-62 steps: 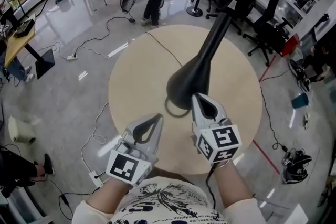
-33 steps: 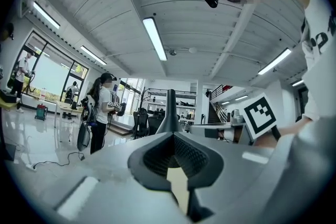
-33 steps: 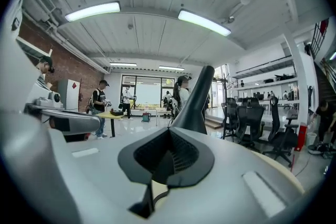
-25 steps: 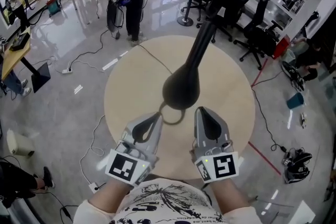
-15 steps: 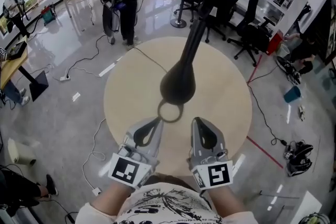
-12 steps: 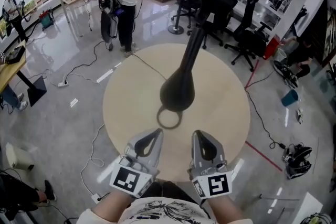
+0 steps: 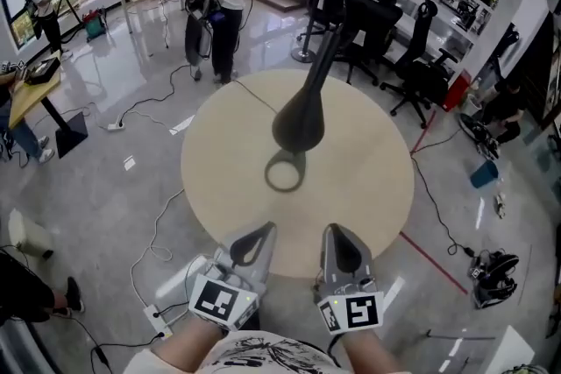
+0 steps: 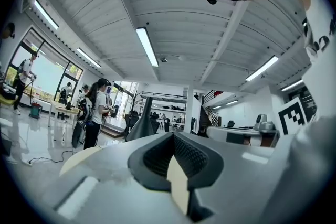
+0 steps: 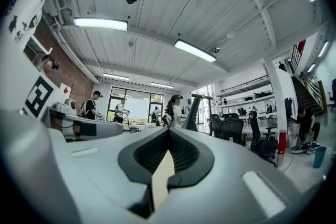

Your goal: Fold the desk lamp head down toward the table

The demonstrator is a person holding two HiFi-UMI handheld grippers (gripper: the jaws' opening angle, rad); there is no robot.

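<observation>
Black flared-head desk lamp [image 7: 299, 125] looks rigid and stiff-hinged, so take its slim neck [image 7: 325, 51], well ahead of your left tool [image 7: 261, 232] and right tool [image 7: 333, 232], both closed on nothing.

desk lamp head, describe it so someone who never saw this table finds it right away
Start at the round pale table in the middle of the office floor, where a black desk lamp with a flared body stands. Its head is the thin ring on the side nearest the person; unlike the solid black body, the table shows through it.
</observation>
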